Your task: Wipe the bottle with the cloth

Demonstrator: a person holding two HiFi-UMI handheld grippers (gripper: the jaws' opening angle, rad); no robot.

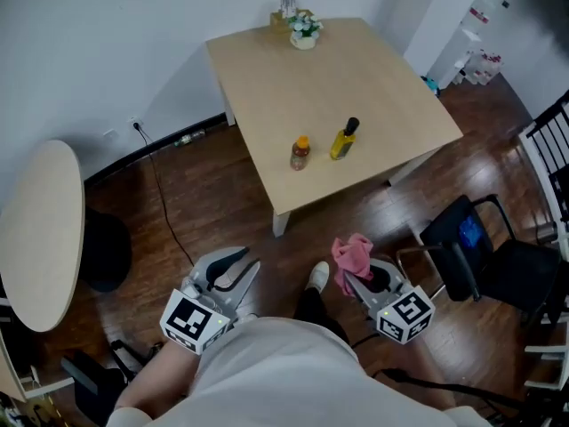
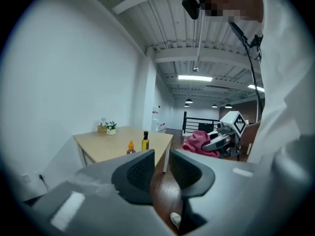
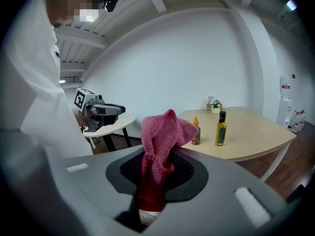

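Observation:
Two bottles stand near the front edge of the light wooden table (image 1: 356, 69): a yellow oil bottle (image 1: 343, 140) with a black cap and, left of it, a small orange-capped bottle (image 1: 300, 153). Both grippers hang well short of the table, over the floor near my body. My right gripper (image 1: 353, 279) is shut on a pink cloth (image 1: 352, 253), which bunches up above its jaws (image 3: 165, 132). My left gripper (image 1: 249, 261) holds nothing and is almost shut, with only a thin gap between its pads (image 2: 142, 168). Seen from the right gripper, both bottles (image 3: 221, 129) lie far ahead.
A small potted plant (image 1: 304, 29) and a holder sit at the table's far edge. A round pale table (image 1: 40, 229) stands at the left and a black chair (image 1: 480, 247) at the right. A cable runs over the dark wooden floor (image 1: 196, 203).

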